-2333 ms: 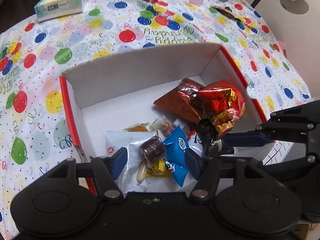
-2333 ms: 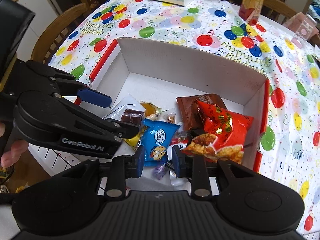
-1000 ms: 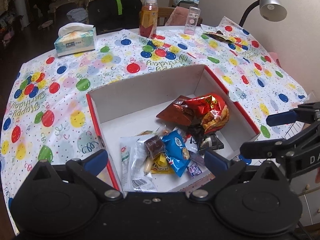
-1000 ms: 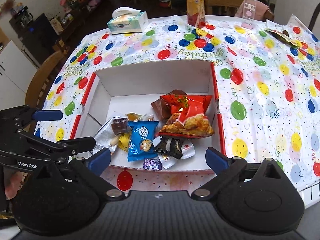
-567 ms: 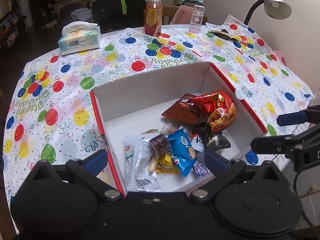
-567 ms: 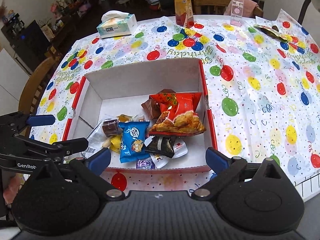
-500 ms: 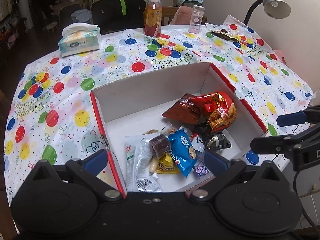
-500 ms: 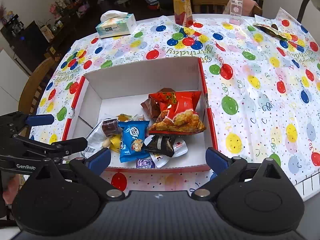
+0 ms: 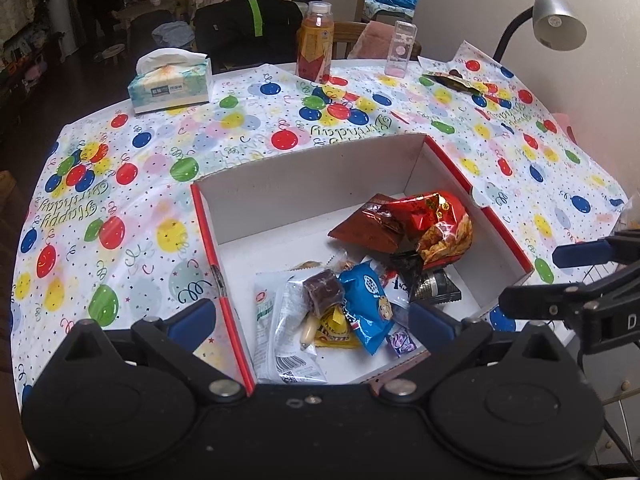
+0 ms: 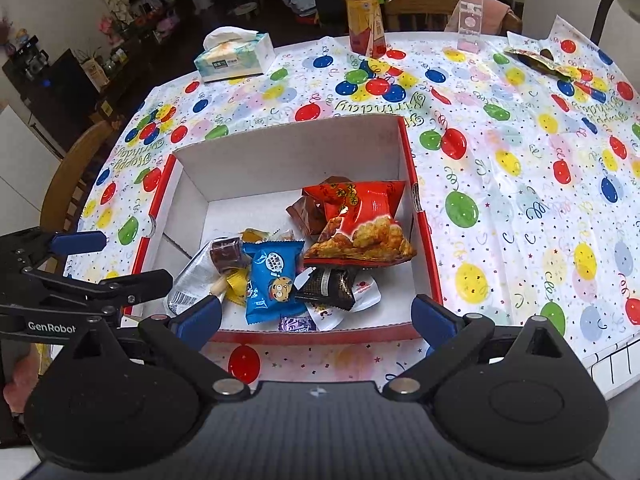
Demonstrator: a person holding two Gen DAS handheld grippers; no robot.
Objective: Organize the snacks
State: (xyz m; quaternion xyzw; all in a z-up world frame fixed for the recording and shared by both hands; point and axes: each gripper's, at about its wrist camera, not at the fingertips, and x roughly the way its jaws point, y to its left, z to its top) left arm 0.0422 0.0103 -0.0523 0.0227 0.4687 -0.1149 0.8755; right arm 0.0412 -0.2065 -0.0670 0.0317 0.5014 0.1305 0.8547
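Pulled back since 2.3 s ago, both grippers out of box (image 9: pixel 304 184).
L view: left gripper (image 9: pixel 310 316) spread wide, empty; snacks (image 9: pixel 362 304) piled in box.
R view: right gripper (image 10: pixel 316 314) spread wide, empty, before box near rim.

table (image 10: pixel 520 184): balloon cloth | on it: snack box (image 10: pixel 288 152), tissue box (image 10: pixel 232 58), juice bottle (image 10: pixel 364 16), clear stand (image 10: pixel 470 20)

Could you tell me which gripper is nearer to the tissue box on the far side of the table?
Left. The left gripper hangs by the box's near-left corner, on the tissue box side; the right gripper is further right.
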